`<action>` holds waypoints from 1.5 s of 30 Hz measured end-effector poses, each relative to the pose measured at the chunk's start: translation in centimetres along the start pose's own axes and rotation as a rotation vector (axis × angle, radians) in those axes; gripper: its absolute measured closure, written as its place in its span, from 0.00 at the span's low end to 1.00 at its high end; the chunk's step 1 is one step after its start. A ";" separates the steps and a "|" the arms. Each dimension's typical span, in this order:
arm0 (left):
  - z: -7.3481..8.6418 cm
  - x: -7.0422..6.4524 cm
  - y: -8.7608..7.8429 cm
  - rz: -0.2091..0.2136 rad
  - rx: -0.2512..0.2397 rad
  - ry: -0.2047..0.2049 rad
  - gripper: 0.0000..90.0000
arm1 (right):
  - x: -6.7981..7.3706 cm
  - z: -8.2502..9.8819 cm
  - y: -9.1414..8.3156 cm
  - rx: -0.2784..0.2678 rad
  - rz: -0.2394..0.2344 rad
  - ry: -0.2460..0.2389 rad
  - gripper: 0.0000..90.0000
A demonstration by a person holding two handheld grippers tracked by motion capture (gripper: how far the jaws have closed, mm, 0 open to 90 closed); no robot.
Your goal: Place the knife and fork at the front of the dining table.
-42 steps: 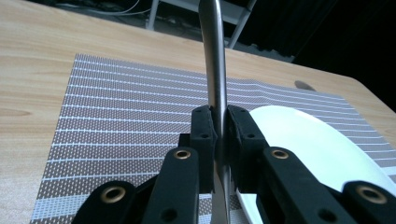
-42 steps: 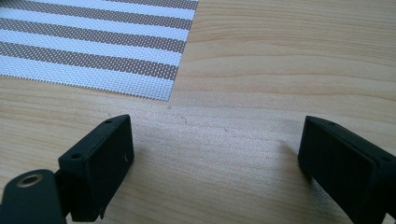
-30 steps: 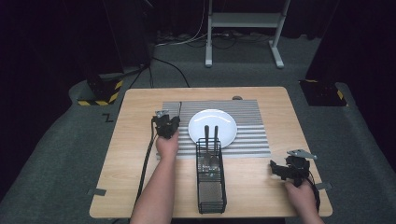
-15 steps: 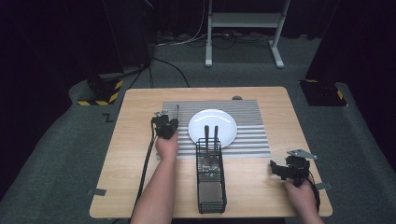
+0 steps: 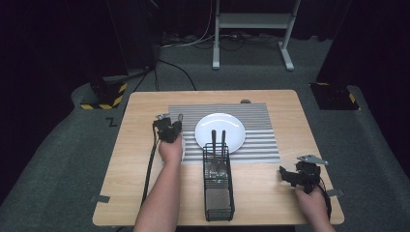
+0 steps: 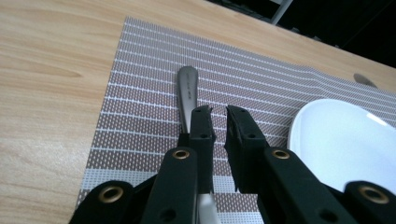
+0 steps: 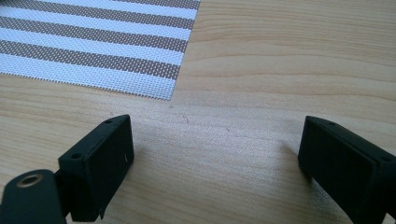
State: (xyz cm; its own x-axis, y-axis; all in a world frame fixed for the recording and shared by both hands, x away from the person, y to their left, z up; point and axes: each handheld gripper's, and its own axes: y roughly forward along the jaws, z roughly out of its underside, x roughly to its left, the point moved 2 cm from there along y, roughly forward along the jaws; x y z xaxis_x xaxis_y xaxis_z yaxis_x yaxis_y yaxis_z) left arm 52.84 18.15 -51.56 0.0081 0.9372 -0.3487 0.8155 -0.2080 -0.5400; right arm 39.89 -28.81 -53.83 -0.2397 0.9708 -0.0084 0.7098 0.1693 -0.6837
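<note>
the left gripper point(image 6: 218, 116) was shut on a metal utensil point(image 6: 188, 91). its handle lay flat on the striped mat point(image 6: 140, 121), pointing away past the jaws, just left of the white plate point(image 6: 345, 140). the right gripper point(image 7: 215, 154) sat wide open, far off on the table point(image 7: 280, 70).

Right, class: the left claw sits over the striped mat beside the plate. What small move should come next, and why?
Probably open the left claw and let go. Its jaws look closed on a metal utensil whose handle end already rests on the mat, beside the white plate.
</note>
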 end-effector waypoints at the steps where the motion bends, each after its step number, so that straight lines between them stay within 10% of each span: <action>1: 0.0 0.0 -0.1 -0.001 0.003 0.005 0.89 | 0.0 0.0 0.0 0.000 0.000 0.000 0.11; 20: 3.5 -1.1 -4.2 -0.032 0.048 0.226 0.51 | 0.0 0.0 0.0 0.001 0.001 0.000 0.11; 31: 7.5 -1.2 -6.1 -0.001 0.144 0.344 0.65 | 0.1 0.0 0.0 0.002 -0.001 0.000 0.11; 36: 7.5 -0.8 -6.3 0.011 0.139 0.318 0.74 | 0.1 0.0 0.0 0.002 -0.002 0.000 0.11; 45: 7.7 0.1 -9.0 0.012 0.108 0.353 0.36 | 0.1 0.0 0.0 0.001 -0.007 -0.006 0.11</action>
State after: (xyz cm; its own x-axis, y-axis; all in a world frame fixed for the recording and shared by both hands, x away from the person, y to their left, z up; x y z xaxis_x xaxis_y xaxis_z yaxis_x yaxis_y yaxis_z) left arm 41.05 17.99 -52.67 0.2316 0.9695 -0.0796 0.7489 -0.2300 -0.6215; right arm 39.90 -28.73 -53.83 -0.2483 0.9687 -0.0080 0.7078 0.1757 -0.6842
